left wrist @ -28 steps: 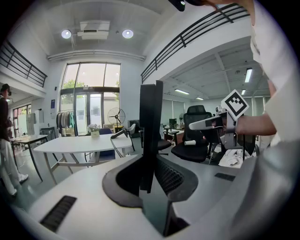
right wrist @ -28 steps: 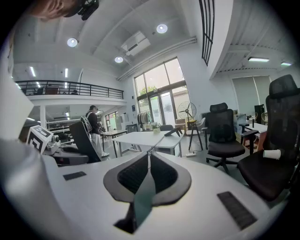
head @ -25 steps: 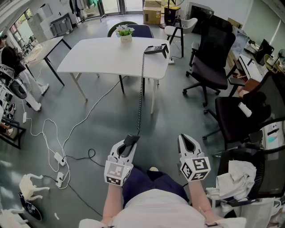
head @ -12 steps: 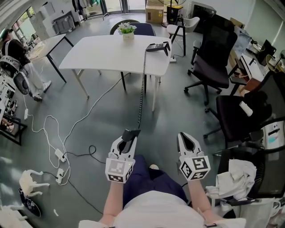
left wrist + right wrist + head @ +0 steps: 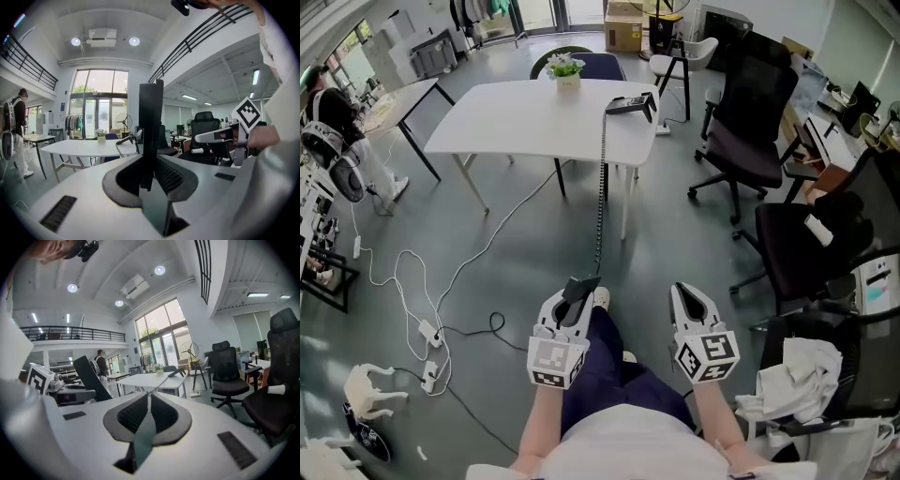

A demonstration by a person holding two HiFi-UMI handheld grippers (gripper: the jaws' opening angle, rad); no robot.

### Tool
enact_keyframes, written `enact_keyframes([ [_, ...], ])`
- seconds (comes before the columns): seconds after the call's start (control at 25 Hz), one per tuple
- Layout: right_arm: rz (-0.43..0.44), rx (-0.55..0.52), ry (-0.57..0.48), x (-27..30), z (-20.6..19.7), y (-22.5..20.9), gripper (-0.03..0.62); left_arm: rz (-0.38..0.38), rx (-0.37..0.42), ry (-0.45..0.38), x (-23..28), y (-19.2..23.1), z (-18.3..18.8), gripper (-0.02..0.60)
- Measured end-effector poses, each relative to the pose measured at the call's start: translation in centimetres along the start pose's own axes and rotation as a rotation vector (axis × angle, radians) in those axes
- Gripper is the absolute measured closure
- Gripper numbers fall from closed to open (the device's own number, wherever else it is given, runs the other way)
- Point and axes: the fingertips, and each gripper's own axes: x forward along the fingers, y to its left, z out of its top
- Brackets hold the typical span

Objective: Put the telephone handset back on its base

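Left gripper (image 5: 573, 307) clamping handset (image 5: 151, 122), lower end hidden, cord (image 5: 600, 202) apparently attached

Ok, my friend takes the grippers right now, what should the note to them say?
Left gripper: shut on the black plastic telephone handset.
Right gripper: shut, empty.
Black phone base: on the white table's right end, joined to the handset by a stretched coiled cord.
Done: handset gripped.
Left: carry it to the table, set it on the base.

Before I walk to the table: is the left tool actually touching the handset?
Touching. The left gripper view shows the black handset standing pinched between both pads of the left tool.
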Motion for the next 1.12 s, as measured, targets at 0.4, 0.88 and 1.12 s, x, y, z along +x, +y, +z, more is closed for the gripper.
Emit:
enact_keyframes([
  [0.4, 0.014, 0.012, 0.010, 3.5, 0.9, -0.9, 0.549, -0.021, 0.013, 0.003, 2.9, 1.7, 0.6, 0.499],
  [0.88, -0.001, 0.021, 0.019, 10.8, 4.6, -3.4, 0.549, -0.053, -0.003, 0.006, 10.1, 6.1, 3.1, 0.499],
  [1.12, -0.016, 0.027, 0.021, 14.8, 6.1, -4.0, 0.549, -0.077, 0.001, 0.016, 13.4, 9.0, 4.0, 0.499],
])
